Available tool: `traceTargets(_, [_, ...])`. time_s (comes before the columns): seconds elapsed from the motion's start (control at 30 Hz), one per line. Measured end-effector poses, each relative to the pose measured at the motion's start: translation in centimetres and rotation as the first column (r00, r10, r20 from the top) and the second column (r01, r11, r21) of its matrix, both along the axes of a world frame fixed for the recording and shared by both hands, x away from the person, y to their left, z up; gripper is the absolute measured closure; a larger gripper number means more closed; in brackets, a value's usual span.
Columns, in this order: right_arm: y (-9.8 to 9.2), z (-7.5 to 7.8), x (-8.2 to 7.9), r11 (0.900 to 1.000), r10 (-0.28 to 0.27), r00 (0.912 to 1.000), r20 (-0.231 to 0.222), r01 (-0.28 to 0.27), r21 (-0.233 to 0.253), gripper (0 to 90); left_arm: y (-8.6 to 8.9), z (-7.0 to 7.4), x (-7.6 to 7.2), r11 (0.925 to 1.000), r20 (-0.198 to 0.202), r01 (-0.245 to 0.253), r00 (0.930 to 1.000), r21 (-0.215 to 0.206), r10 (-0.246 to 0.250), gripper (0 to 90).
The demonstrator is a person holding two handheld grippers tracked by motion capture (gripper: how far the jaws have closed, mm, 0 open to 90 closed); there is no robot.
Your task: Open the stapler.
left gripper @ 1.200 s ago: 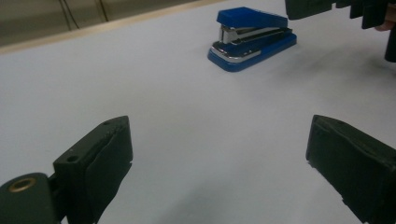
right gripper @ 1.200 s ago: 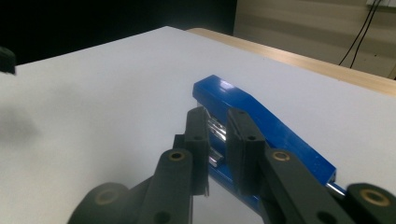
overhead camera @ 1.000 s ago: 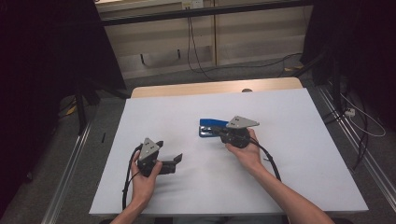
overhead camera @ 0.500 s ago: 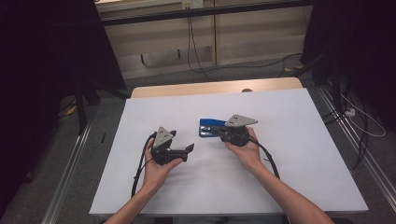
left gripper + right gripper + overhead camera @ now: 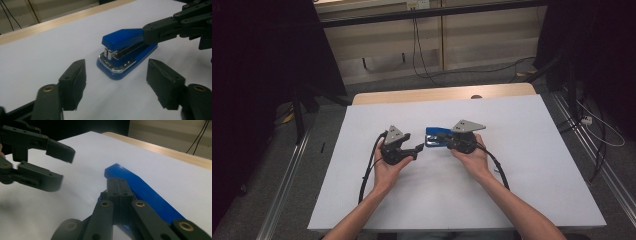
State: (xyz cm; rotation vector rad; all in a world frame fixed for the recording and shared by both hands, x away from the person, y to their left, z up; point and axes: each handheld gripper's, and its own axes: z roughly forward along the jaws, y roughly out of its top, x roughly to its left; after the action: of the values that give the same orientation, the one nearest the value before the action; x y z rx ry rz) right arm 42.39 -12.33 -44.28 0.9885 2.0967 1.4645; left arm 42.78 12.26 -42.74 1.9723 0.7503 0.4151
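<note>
A blue stapler (image 5: pixel 435 133) lies flat on the white table (image 5: pixel 522 165), near its middle. My right gripper (image 5: pixel 444 142) is shut on the stapler's rear end; in the right gripper view its jaws (image 5: pixel 117 185) close over the blue body (image 5: pixel 150 195). My left gripper (image 5: pixel 419 148) stands open just left of the stapler's metal nose, apart from it. In the left gripper view the stapler (image 5: pixel 125 41) sits beyond and between the spread jaws (image 5: pixel 115 75), with the right gripper (image 5: pixel 152 33) pressing on its top. The open left gripper (image 5: pixel 65 167) also appears in the right gripper view.
A wooden strip (image 5: pixel 442 94) runs along the table's far edge. Cables (image 5: pixel 422 55) lie on the floor beyond it, and dark stands flank the table. Each gripper's black cable (image 5: pixel 367 175) trails back across the tabletop.
My left gripper has moved right and away from me, up to the stapler's front end, still open. The right gripper and the stapler have stayed in place.
</note>
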Motion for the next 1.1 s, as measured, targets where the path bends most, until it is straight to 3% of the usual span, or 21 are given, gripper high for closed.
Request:
traceTargets(0.13, [0.1,0.1,0.2,1.0,-0.005,1.0,0.0,0.005,0.01,90.0,-0.5,0.1,0.4,0.9999,-0.006,0.008,0.9999,-0.014,-0.008,48.4])
traceTargets(0.23, [0.1,0.0,0.3,1.0,-0.005,1.0,-0.004,0.005,0.006,90.0,-0.9,0.3,1.1,0.9994,0.003,-0.014,0.9999,-0.031,0.014,52.7])
traceTargets(0.43, [0.1,-0.1,0.4,1.0,-0.006,0.9999,-0.012,0.006,0.002,90.0,-1.2,0.4,1.8,0.9995,0.006,-0.016,0.9999,-0.026,0.016,59.9])
traceTargets(0.57, [0.3,-0.2,0.8,1.0,-0.011,0.9997,-0.022,0.01,-0.005,90.0,-1.0,0.0,2.2,0.9993,-0.038,-0.007,0.9993,-0.036,0.005,68.8])
traceTargets(0.67, [0.5,-0.2,0.9,1.0,-0.01,0.9997,-0.021,0.009,-0.011,90.0,-1.0,-0.1,2.4,0.9998,-0.023,-0.018,0.9996,-0.01,0.017,76.3])
traceTargets(0.7, [0.8,-0.2,1.2,1.0,-0.009,0.9997,-0.025,0.008,-0.013,90.0,-1.0,-0.3,2.4,1.0,-0.033,-0.008,0.9994,0.005,0.009,83.7])
traceTargets(0.77, [0.9,-0.2,1.3,1.0,-0.002,0.9997,-0.025,0.001,-0.017,90.0,-1.2,-0.5,2.3,0.9999,-0.04,0.0,0.9992,0.016,0.001,87.8])
traceTargets(0.83, [1.4,-0.3,1.4,0.999,0.013,0.9991,-0.04,-0.014,-0.044,90.0,-1.4,-0.8,2.3,0.9993,-0.048,0.013,0.9988,0.034,-0.011,90.0])
traceTargets(0.87, [1.5,-0.4,1.4,0.998,0.015,0.9987,-0.048,-0.018,-0.053,90.0,-1.6,-0.8,2.4,0.9997,-0.056,0.011,0.9984,0.022,-0.009,90.0])
traceTargets(1.07, [1.7,-0.9,1.5,0.996,0.035,0.9968,-0.071,-0.04,-0.077,90.0,-1.7,-0.8,2.8,0.999,-0.054,0.004,0.9986,0.044,-0.002,90.0])
traceTargets(1.1, [1.8,-1.1,1.6,0.993,0.039,0.9956,-0.085,-0.048,-0.105,90.0,-1.8,-0.9,3.0,0.9994,-0.062,-0.007,0.998,0.035,0.009,90.0])
